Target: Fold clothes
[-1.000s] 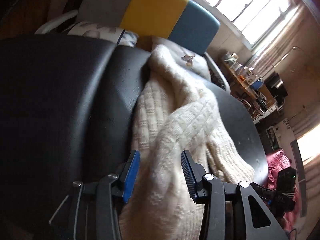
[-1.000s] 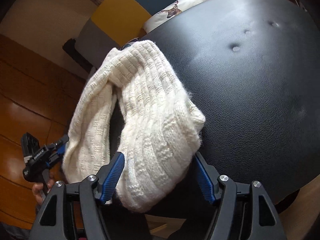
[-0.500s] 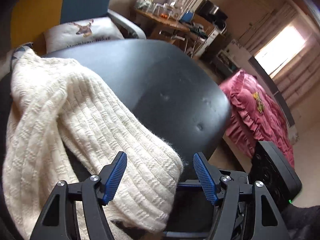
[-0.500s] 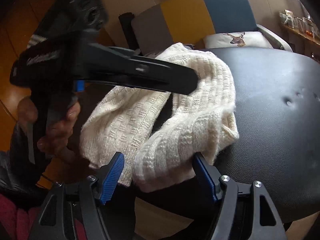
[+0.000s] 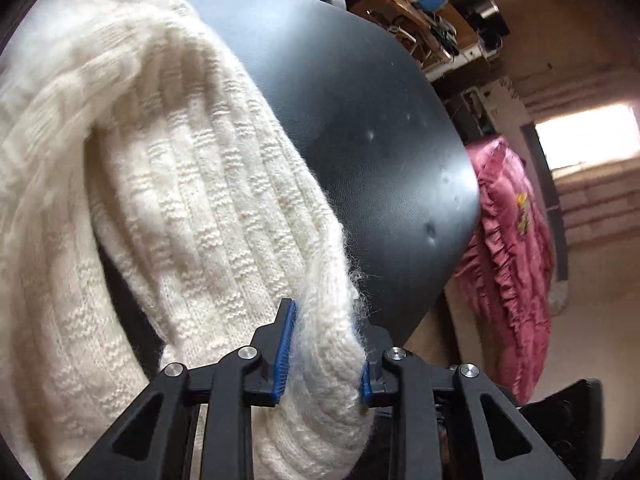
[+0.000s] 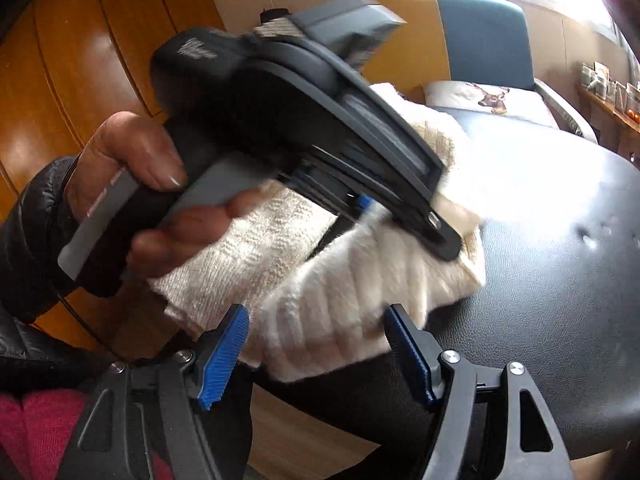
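On the black seat [image 5: 360, 128], left gripper [image 5: 324, 352] fingers clamp the cream sweater [image 5: 192, 184]; right gripper [image 6: 316, 352] fingers gape.

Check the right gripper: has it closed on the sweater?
No. The right gripper stands open, its blue pads apart on either side of the sweater edge.

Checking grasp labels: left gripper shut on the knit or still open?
Shut on it. The left gripper pinches the cream sweater edge between both blue fingers, no gap showing.
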`<state>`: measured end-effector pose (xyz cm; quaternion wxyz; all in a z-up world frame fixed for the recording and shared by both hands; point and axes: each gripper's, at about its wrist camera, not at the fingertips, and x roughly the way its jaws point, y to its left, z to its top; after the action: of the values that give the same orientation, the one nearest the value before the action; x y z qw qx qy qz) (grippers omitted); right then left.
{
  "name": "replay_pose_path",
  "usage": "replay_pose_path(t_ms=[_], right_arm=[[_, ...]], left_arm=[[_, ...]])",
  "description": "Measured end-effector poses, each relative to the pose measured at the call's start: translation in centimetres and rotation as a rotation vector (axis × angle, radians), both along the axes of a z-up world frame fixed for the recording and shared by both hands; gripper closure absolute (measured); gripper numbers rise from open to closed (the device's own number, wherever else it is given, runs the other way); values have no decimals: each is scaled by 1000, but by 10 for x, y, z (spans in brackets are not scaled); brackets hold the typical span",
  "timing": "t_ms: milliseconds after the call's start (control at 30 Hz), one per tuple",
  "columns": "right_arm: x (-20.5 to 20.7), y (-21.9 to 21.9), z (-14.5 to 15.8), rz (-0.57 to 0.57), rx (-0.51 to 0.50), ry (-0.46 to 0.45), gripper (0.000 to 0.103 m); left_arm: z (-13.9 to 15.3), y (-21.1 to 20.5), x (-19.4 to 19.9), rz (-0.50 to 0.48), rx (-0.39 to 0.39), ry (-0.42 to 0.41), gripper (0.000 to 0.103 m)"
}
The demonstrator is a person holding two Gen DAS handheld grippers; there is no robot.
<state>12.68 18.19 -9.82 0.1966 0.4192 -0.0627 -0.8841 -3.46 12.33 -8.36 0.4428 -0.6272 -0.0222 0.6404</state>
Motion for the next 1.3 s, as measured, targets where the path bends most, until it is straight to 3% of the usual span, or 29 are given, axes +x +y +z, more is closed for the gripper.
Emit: replay_pose_path(t_ms=[200, 367, 433, 633, 767, 833, 867, 900, 933, 1067, 1100, 1167, 1233, 1300], right_arm=[[-2, 35, -8, -52, -135, -140, 30], [-16, 108, -27, -277, -530, -241, 29], [-24, 125, -31, -336, -634, -235, 23], [-79, 118, -40, -350, -617, -282, 23], [-115, 101, -61, -397, -637, -378, 23], [-121, 92, -64, -380, -579, -371, 32], [-121, 87, -64, -369, -541, -361, 41], [-120, 83, -64, -358, -502, -352, 48], [-120, 78, -64, -348, -464, -342, 50], [-120, 62, -62, -311, -333, -310, 52], [-119, 59, -62, -307, -320, -305, 50], [-118, 54, -61, -298, -294, -295, 50], [-117, 51, -61, -289, -276, -284, 49], [-115, 48, -61, -279, -266, -274, 48]], left_arm=[[4, -50, -10, 109, 167, -94, 80], [2, -84, -11, 177, 245, -108, 80], [3, -97, -10, 198, 260, -97, 80], [3, -115, -11, 235, 266, -79, 80], [8, -114, -8, 228, 290, -63, 80], [12, -114, -9, 233, 291, -43, 80], [14, -115, -10, 243, 292, -35, 81], [16, -117, -12, 252, 297, -28, 88], [17, -118, -15, 263, 306, -24, 94], [17, -113, -23, 255, 235, 9, 96], [15, -109, -23, 241, 226, -4, 95], [10, -104, -25, 225, 203, -26, 83], [8, -97, -26, 222, 176, -20, 61], [6, -88, -26, 217, 150, -14, 60]])
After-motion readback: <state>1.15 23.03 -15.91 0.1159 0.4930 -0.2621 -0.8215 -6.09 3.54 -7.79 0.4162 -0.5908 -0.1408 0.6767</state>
